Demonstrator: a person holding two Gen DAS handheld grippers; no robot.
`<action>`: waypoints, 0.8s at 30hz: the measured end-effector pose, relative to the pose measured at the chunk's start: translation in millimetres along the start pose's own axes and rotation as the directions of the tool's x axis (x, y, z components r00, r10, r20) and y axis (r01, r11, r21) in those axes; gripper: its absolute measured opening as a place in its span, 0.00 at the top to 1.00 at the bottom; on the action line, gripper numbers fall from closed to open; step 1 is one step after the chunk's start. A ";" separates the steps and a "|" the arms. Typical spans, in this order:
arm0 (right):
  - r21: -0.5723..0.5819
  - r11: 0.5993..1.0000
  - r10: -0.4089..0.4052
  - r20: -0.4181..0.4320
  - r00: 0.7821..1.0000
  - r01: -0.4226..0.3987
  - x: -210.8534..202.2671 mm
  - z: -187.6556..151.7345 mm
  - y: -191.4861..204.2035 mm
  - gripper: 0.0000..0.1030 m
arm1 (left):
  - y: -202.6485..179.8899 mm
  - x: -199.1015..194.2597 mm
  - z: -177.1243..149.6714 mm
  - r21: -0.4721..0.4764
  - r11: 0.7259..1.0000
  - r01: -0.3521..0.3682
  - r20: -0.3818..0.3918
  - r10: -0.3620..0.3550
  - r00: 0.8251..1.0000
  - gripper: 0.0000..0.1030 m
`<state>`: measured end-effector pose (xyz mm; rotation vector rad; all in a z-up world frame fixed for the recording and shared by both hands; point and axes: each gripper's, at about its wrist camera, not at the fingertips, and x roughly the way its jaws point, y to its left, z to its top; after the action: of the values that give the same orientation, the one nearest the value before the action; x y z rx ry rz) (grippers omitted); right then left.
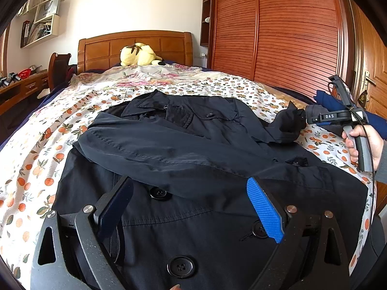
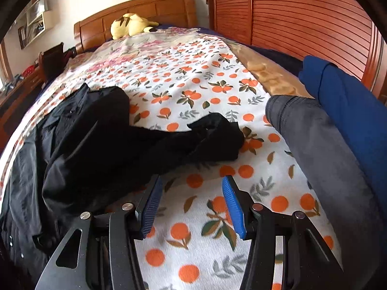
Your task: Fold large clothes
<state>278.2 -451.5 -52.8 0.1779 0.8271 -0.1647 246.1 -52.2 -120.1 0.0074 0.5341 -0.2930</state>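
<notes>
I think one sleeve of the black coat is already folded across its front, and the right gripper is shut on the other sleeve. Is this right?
Not entirely. One sleeve of the black coat is folded across its front, but the right gripper is open and holds nothing; the other sleeve lies on the bedspread ahead of it, as the right wrist view shows.

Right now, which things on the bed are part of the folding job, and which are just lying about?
Part of the job:
- black coat, one sleeve folded across its front
- its other sleeve, bunched up on the bedsheet
- left gripper and right gripper, both open

Lying about:
- yellow plush toy
- grey garment
- blue garment
</notes>
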 end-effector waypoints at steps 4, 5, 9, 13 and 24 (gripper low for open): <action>0.029 1.000 -0.005 0.032 0.999 0.004 7.1 9.3 8.4 0.48 | 0.3 -0.4 0.0 0.001 1.000 -0.001 0.002 0.001 1.000 0.07; 0.038 0.999 -0.005 0.031 1.000 0.004 17.1 10.7 6.7 0.48 | -0.2 -0.1 0.1 0.000 1.000 -0.001 0.002 0.001 1.000 0.07; 0.057 0.998 -0.007 -0.007 1.000 0.007 36.3 11.4 0.6 0.48 | 0.8 -0.7 -0.5 0.001 1.000 -0.002 0.005 0.002 1.000 0.07; 0.067 0.998 -0.012 -0.083 0.996 0.017 57.1 18.9 -1.0 0.47 | 1.5 -1.1 -0.8 0.001 1.000 -0.002 0.007 0.002 1.000 0.07; -0.017 0.999 -0.035 -0.193 0.981 0.032 92.6 17.1 6.8 0.50 | 0.0 -0.7 -0.7 0.002 1.000 -0.002 0.006 0.002 1.000 0.07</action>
<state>353.6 -455.7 -109.6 0.1685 1.0254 -0.1753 245.2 -52.0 -120.3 0.0095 0.5282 -0.2912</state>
